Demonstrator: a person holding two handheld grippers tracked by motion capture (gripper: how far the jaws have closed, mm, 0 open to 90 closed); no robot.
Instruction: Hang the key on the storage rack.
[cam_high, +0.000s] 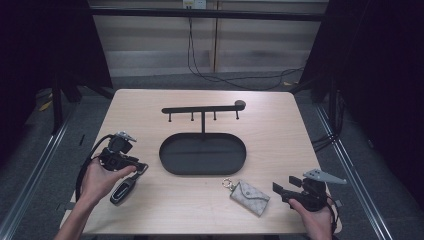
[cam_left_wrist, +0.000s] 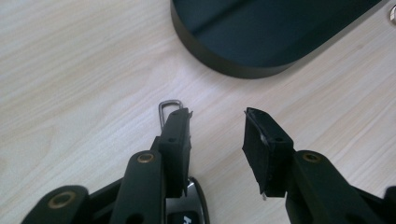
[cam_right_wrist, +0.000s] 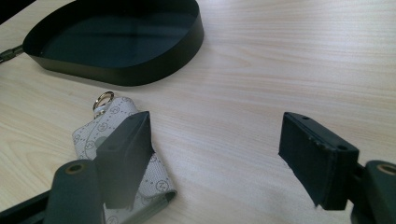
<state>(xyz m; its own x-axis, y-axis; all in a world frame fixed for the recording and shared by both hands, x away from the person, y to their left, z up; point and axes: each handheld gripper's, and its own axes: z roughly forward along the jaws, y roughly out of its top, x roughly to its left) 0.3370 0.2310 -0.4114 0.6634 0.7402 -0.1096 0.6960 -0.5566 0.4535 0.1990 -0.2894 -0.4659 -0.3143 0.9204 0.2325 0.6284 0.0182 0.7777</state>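
Note:
A black car key fob (cam_high: 121, 192) with a metal clip (cam_left_wrist: 169, 109) lies at the table's front left. My left gripper (cam_high: 136, 165) hovers over it, open. In the left gripper view the fob (cam_left_wrist: 189, 212) sits under the left-hand jaw, and only bare wood shows between the tips of my left gripper (cam_left_wrist: 217, 116). A patterned grey key pouch (cam_high: 250, 196) with a gold ring (cam_right_wrist: 102, 99) lies front right. My right gripper (cam_high: 286, 184) stands just to its right, open. In the right gripper view the pouch (cam_right_wrist: 88, 137) lies partly under one jaw of my right gripper (cam_right_wrist: 215, 121).
A black oval tray (cam_high: 202, 172) stands mid-table, its wall close ahead in the left gripper view (cam_left_wrist: 233, 65) and the right gripper view (cam_right_wrist: 130, 72). Above it rises a post with a hook bar (cam_high: 202, 108). Cables run on the floor behind the table.

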